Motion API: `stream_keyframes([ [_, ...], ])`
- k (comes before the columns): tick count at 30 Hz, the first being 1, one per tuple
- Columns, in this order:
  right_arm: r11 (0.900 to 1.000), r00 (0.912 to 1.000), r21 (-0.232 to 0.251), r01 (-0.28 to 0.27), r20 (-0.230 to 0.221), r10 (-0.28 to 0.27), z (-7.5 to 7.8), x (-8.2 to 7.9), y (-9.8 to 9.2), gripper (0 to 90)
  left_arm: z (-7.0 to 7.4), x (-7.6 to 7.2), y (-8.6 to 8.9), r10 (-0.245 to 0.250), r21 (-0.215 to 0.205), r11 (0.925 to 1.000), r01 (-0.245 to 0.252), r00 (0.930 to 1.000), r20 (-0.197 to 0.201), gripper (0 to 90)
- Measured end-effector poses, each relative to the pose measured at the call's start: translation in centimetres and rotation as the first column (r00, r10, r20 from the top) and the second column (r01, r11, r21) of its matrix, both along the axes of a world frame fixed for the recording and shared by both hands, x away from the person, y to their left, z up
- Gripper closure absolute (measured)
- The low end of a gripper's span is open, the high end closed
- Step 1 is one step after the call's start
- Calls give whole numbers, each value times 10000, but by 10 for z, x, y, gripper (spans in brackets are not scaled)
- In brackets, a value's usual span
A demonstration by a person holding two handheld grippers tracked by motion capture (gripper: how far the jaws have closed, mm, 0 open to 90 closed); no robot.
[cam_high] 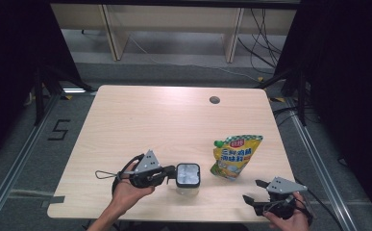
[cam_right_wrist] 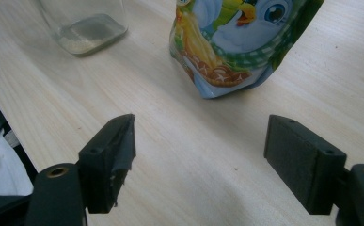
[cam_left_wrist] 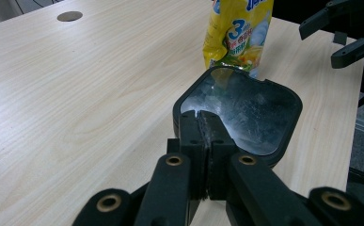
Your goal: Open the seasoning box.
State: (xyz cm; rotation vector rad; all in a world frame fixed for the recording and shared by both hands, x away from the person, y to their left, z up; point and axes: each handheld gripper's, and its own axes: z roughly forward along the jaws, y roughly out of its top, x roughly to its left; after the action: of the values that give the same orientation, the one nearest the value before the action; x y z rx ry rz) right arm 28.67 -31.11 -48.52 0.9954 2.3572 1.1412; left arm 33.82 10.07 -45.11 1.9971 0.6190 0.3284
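A clear square jar stands near the table's front edge, with a black-rimmed lid on top of it. My left gripper is shut on the lid's near edge, coming in from the left. Whether the lid is seated or lifted I cannot tell. A yellow sauce pouch with a green cap lies to the right of the jar. My right gripper stands open at the front right, short of the pouch, with nothing between its pads.
The light wooden table has a round cable hole at the back right. Its front edge runs just below both hands. Beyond the far edge are grey floor and pale furniture legs.
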Motion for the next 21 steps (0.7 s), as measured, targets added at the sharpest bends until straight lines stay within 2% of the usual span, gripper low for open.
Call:
stream_keyframes([
  [1, 9999, 9998, 127, -19, -196, 21, 0, -1, 1, 294, 0, 0, 0, -41, 29, 10000, 41, 10000, -40, 879],
  [3, 9998, 9997, 74, -180, 179, 178, 2, -1, 1, 348, 0, 0, 1, 30, -11, 10000, -30, 10000, -92, 880],
  [4, 9996, 9997, 179, -214, 138, 211, 3, -2, 1, 369, -1, 0, 2, 68, -101, 9999, -70, 9998, -171, 881],
  [5, 9995, 9992, 166, -255, 308, 250, 4, -2, 1, 394, -1, -1, 2, 90, -150, 9998, -93, 9998, -159, 882],
  [6, 9994, 9999, 323, -124, 76, 122, 5, -5, 4, 419, -2, 0, 3, 63, -94, 9999, -64, 9999, -111, 882],
  [7, 9989, 9987, 263, -376, 346, 367, 5, -3, 4, 443, -2, -1, 3, 126, -205, 9997, -129, 9998, -140, 882],
  [8, 9987, 9984, 292, -427, 396, 415, 6, -4, 5, 488, -3, -2, 3, 223, -259, 9994, -228, 9996, -193, 882],
  [10, 9981, 9975, 388, -485, 541, 464, 8, -6, 8, 518, -4, -1, 4, 200, -330, 9992, -205, 9997, -147, 883],
  [12, 9960, 9926, 405, -795, 948, 754, 11, -6, 11, 564, -4, 0, 5, 93, -314, 9995, -97, 9999, -112, 883],
  [13, 9961, 9948, 570, -671, 804, 625, 12, -9, 15, 584, -4, -1, 5, 198, -408, 9990, -206, 9996, -188, 883],
  [15, 9940, 9875, 449, -993, 1277, 929, 14, -8, 19, 628, -5, -2, 5, 275, -500, 9983, -288, 9993, -267, 884],
  [17, 9907, 9878, 730, -1147, 1140, 1060, 16, -10, 26, 663, -6, -1, 5, 203, -583, 9981, -216, 9995, -241, 884],
  [18, 9896, 9849, 713, -1249, 1298, 1150, 16, -9, 28, 676, -6, 0, 6, 171, -588, 9981, -183, 9996, -211, 885],
  [19, 9883, 9847, 817, -1291, 1286, 1180, 17, -9, 31, 681, -6, 0, 6, 176, -613, 9979, -190, 9996, -223, 884],
  [20, 9861, 9819, 829, -1444, 1351, 1324, 17, -8, 33, 695, -7, -1, 6, 290, -820, 9961, -322, 9988, -404, 884],
  [21, 9844, 9817, 963, -1472, 1356, 1335, 17, -8, 36, 709, -7, -1, 6, 265, -810, 9963, -293, 9990, -351, 885],
])
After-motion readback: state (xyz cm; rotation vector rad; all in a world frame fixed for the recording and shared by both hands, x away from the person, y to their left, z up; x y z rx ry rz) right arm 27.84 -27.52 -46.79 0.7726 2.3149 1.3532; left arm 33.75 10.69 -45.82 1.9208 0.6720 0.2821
